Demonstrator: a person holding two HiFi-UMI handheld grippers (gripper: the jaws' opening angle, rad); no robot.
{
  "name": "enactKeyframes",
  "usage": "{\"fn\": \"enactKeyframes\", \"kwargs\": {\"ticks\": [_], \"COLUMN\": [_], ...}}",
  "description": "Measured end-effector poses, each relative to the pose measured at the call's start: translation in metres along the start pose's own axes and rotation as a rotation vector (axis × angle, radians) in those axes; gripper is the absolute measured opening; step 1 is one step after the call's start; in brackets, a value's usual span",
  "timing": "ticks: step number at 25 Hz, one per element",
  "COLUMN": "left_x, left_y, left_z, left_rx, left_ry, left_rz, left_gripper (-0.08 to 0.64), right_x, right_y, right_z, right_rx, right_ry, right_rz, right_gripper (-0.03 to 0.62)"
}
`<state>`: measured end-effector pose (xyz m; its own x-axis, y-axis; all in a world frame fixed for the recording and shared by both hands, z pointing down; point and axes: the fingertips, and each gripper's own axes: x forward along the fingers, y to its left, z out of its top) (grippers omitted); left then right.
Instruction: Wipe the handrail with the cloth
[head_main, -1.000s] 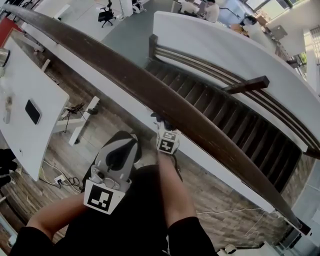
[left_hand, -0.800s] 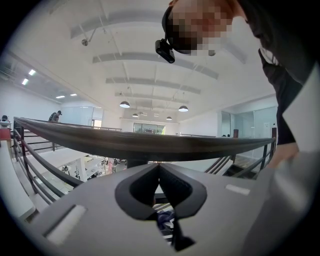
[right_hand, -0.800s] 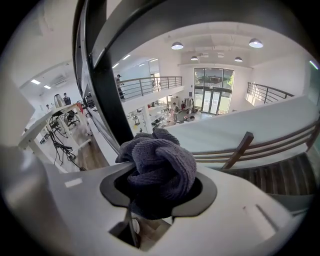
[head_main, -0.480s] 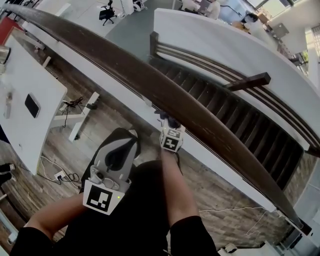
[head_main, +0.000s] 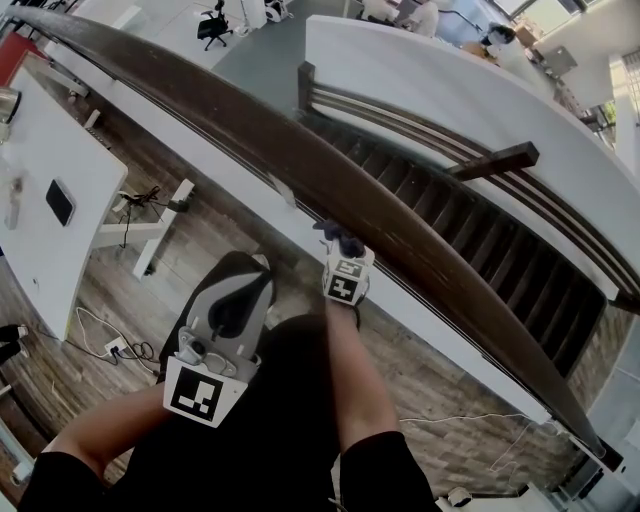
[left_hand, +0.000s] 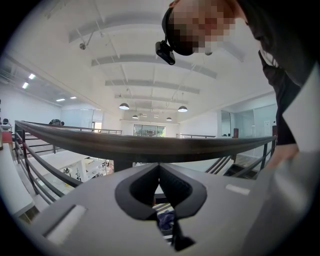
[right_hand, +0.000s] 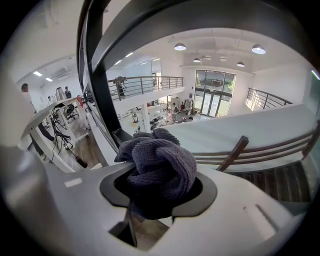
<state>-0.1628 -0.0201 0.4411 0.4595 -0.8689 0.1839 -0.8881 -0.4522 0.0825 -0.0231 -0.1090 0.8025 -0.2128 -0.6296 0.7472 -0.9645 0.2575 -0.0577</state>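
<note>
The dark brown wooden handrail (head_main: 250, 130) runs diagonally from upper left to lower right in the head view. My right gripper (head_main: 342, 252) is shut on a bunched dark grey-blue cloth (head_main: 340, 238), which it holds against the rail's near edge. In the right gripper view the cloth (right_hand: 161, 162) fills the jaws and the handrail (right_hand: 200, 15) passes just overhead. My left gripper (head_main: 246, 268) hangs lower, by the person's leg and clear of the rail, shut with nothing in it. In the left gripper view its pads (left_hand: 172, 187) meet below the handrail (left_hand: 150, 146).
A white desk (head_main: 40, 250) with a phone (head_main: 60, 202) stands at the left. Cables (head_main: 110, 345) lie on the wood floor. Beyond the rail a staircase (head_main: 480, 250) drops to a lower floor, and a white panel (head_main: 230, 190) runs beneath the rail.
My right gripper has slid a little to the right along the handrail with the cloth. The left gripper has stayed about where it was.
</note>
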Motion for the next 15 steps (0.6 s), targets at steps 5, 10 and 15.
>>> {"fn": "enactKeyframes", "kwargs": {"ticks": [5, 10, 15], "left_x": [0.003, 0.002, -0.001], "left_y": [-0.007, -0.014, -0.017], "left_z": [-0.001, -0.003, -0.004], "left_rx": [0.001, -0.001, -0.005], "left_ry": [0.003, 0.019, 0.027], "left_rz": [0.007, 0.010, 0.027], "left_gripper": [0.000, 0.000, 0.000], "right_x": [-0.005, -0.011, -0.014], "right_y": [-0.008, -0.018, -0.020], "right_z": [-0.004, -0.007, -0.011], "right_rx": [-0.013, -0.011, -0.015], "right_ry": [0.003, 0.002, 0.004], "right_rz": [-0.003, -0.005, 0.004], "right_gripper": [0.179, 0.179, 0.179]}}
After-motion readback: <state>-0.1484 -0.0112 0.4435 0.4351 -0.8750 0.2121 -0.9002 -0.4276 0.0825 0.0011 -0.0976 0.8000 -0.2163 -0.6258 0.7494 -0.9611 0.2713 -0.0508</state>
